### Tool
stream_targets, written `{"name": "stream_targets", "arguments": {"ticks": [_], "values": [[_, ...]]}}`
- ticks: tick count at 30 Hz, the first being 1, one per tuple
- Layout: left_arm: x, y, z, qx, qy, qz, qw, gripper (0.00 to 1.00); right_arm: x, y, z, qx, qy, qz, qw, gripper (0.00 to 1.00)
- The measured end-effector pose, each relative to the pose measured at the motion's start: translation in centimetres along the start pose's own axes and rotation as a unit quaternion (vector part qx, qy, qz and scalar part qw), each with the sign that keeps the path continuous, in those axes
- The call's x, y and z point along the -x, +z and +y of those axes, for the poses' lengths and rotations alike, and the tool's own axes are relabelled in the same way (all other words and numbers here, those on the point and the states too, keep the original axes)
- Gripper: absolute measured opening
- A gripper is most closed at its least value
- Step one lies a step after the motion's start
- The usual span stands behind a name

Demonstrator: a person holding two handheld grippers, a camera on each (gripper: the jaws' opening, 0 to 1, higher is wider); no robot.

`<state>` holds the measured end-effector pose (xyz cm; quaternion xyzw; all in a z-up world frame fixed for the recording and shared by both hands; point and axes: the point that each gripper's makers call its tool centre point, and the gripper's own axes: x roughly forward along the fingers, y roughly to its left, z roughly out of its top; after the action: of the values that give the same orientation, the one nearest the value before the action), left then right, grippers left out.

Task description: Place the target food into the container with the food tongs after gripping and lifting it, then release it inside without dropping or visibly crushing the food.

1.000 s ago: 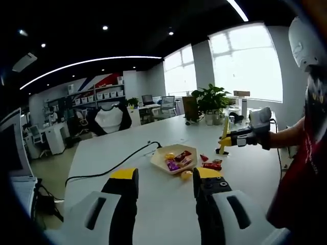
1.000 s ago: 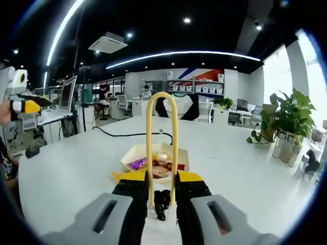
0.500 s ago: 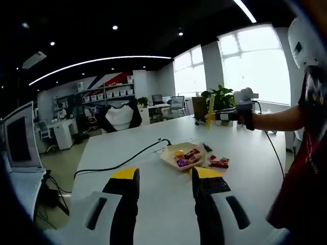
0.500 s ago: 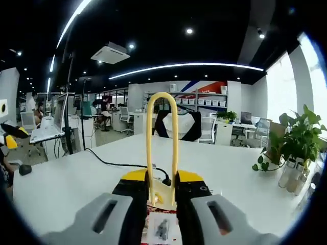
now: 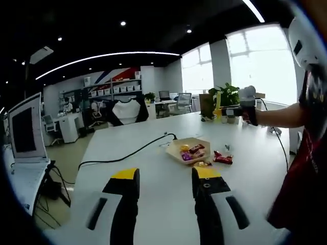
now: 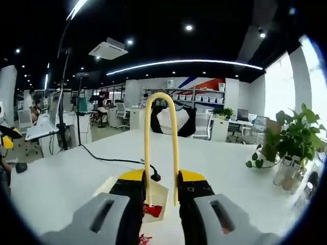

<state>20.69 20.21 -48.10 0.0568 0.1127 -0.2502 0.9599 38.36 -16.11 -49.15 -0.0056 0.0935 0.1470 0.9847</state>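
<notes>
Left gripper (image 5: 164, 176) jaws apart above the table (image 5: 153, 204); right gripper (image 6: 161, 178) clamps yellow tongs (image 6: 160, 138), which partly hide the tray (image 6: 156, 196); possibly wrapped snacks (image 5: 223, 157) lie beside it.

Container (image 5: 190, 152) sits on table (image 5: 153, 204) with food pieces inside. Wrapped snack (image 5: 223, 157) lies just right of it. Cable (image 5: 122, 159) runs leftward behind the container.

Yellow tongs (image 6: 161, 148) between jaws above tray (image 6: 156, 196)
</notes>
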Motion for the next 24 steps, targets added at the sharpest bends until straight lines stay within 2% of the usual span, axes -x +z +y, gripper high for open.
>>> {"name": "stream_targets", "arguments": {"ticks": [1, 2, 4, 6, 8, 10, 11, 15, 18, 24], "values": [[-0.1, 0.0, -0.1, 0.000, -0.001, 0.000, 1.0000, 0.44, 0.3, -0.3, -0.5, -0.010, -0.007, 0.001, 0.9999, 0.20], [-0.5, 0.1, -0.4, -0.001, -0.007, 0.001, 1.0000, 0.44, 1.4, -1.7, -2.4, -0.036, -0.037, 0.010, 0.9986, 0.20], [-1.0, 0.3, -0.8, -0.004, -0.014, 0.001, 0.9999, 0.44, 2.6, -3.1, -4.0, -0.055, -0.067, 0.015, 0.9961, 0.21], [-1.6, 0.5, -1.3, -0.007, -0.022, 0.000, 0.9997, 0.44, 4.2, -5.1, -5.8, -0.087, -0.110, 0.020, 0.9899, 0.22], [-2.1, 0.6, -1.8, -0.009, -0.031, 0.002, 0.9995, 0.43, 5.4, -6.8, -6.6, -0.127, -0.131, 0.025, 0.9829, 0.22], [-2.7, 0.6, -2.6, -0.013, -0.044, 0.004, 0.9990, 0.43, 6.5, -7.5, -6.9, -0.155, -0.145, 0.019, 0.9770, 0.21], [-2.9, 0.6, -2.9, -0.015, -0.050, 0.006, 0.9986, 0.43, 7.2, -7.7, -7.1, -0.164, -0.150, 0.011, 0.9749, 0.21], [-4.8, 0.9, -4.7, -0.027, -0.078, 0.012, 0.9965, 0.44, 9.2, -7.6, -7.3, -0.152, -0.151, -0.002, 0.9768, 0.21], [-6.2, 1.4, -6.3, -0.027, -0.105, 0.007, 0.9941, 0.43, 10.9, -6.8, -6.9, -0.136, -0.143, -0.019, 0.9801, 0.21], [-11.7, 2.2, -12.7, -0.023, -0.190, 0.018, 0.9813, 0.43, 14.1, -5.3, -5.7, -0.091, -0.130, -0.030, 0.9869, 0.22]]}}
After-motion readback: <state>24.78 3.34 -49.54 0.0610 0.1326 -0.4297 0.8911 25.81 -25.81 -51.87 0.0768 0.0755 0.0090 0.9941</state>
